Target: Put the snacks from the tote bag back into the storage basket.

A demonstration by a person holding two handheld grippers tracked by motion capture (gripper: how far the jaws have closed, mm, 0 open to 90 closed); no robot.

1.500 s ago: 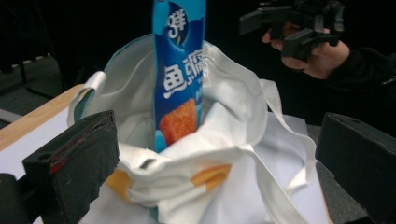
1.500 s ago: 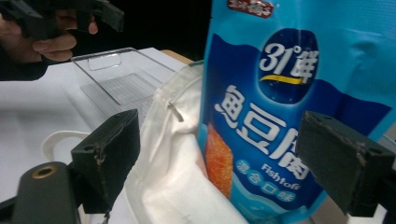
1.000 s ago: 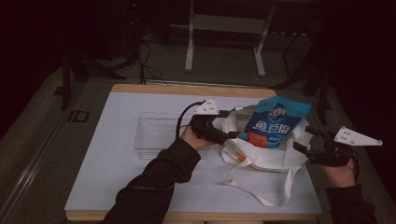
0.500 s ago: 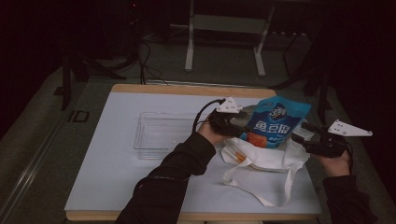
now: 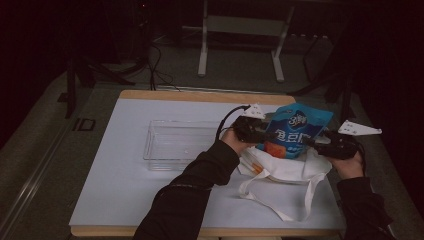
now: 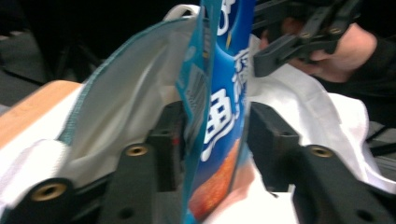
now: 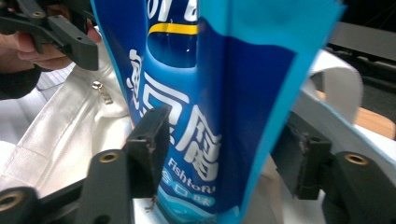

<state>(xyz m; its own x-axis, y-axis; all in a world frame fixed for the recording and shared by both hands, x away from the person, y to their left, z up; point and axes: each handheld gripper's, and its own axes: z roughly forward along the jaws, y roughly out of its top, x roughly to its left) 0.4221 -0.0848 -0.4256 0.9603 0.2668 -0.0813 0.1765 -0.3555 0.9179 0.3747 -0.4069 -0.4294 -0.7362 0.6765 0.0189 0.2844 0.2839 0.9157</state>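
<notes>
Two grippers bracketed one blue snack pouch when I checked the feeds. From the high view, the pouch stood upright in the mouth of a white tote bag, which lay on the white table toward its right side, its straps trailing toward the near edge. A clear plastic tray sat on the table just left of the bag.

I noted the left gripper at the pouch's left edge and the right gripper at its right edge. Both sets of jaws had just been closing, each with the pouch between them.

In the left gripper view, I saw the pouch edge-on between the two black jaws; the left gripper had one pad close against the pouch's side and the other just beside its printed face, and I could not tell whether they pressed on it. The bag's white fabric stood open behind.

In the right gripper view, the right gripper had one pad at the pouch's front face, while the other pad stood apart behind the folded edge. Firm contact I could not confirm.
</notes>
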